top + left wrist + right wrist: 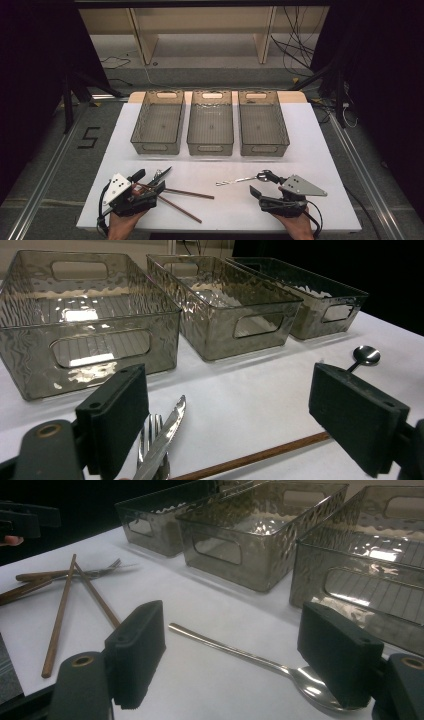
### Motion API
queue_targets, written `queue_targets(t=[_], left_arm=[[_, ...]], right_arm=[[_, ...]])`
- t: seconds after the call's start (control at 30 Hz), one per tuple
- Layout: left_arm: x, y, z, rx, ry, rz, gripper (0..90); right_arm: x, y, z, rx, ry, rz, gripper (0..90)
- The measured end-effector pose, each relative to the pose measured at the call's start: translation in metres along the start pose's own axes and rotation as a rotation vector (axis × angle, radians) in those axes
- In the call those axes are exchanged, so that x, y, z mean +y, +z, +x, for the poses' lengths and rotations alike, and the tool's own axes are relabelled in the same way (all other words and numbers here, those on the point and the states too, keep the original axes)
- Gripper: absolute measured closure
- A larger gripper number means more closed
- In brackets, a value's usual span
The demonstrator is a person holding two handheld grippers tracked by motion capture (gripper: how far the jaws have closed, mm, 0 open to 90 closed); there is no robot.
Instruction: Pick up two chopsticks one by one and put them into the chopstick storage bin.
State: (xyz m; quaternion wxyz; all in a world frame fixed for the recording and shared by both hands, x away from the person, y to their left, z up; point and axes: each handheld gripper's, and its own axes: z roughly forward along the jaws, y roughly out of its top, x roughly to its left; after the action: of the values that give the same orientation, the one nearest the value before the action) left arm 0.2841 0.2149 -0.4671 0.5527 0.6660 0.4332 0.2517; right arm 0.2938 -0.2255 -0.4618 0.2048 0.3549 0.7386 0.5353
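My left gripper (149, 181) stands open at the table's front left, its jaws wide apart (239, 420). A knife (167, 432) and a fork (150, 432) lie on the table beside its left jaw, and a brown chopstick (260, 456) runs under the gap. Two chopsticks (185, 193) lie crossed on the white table (310, 150). My right gripper (261, 183) is open at the front right (239, 656). A metal spoon (225, 645) lies flat between its jaws, with the bowl by the right jaw and no pad touching it. The spoon (240, 181) points left.
Three smoky see-through bins stand in a row at the back: left (157, 122), middle (210, 124), right (262, 124). All three look empty. Bare white table lies between the bins and the cutlery. A black "5" (89, 137) marks the floor at left.
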Motion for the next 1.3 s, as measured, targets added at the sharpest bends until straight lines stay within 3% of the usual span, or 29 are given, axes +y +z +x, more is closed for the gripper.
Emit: queue_targets(t=[0.33,0.7,1.3], left_arm=[[0.000,0.000,0.000,0.006,0.003,-0.002,15.9],[0.000,-0.001,0.001,0.019,-0.002,-0.012,15.9],[0.001,-0.005,0.007,0.071,-0.011,-0.035,16.0]], right_arm=[[0.004,0.003,0.006,0.015,0.002,0.010,28.2],[0.013,0.012,0.022,0.067,-0.015,0.027,29.1],[0.040,0.061,0.075,0.189,-0.100,0.124,31.8]])
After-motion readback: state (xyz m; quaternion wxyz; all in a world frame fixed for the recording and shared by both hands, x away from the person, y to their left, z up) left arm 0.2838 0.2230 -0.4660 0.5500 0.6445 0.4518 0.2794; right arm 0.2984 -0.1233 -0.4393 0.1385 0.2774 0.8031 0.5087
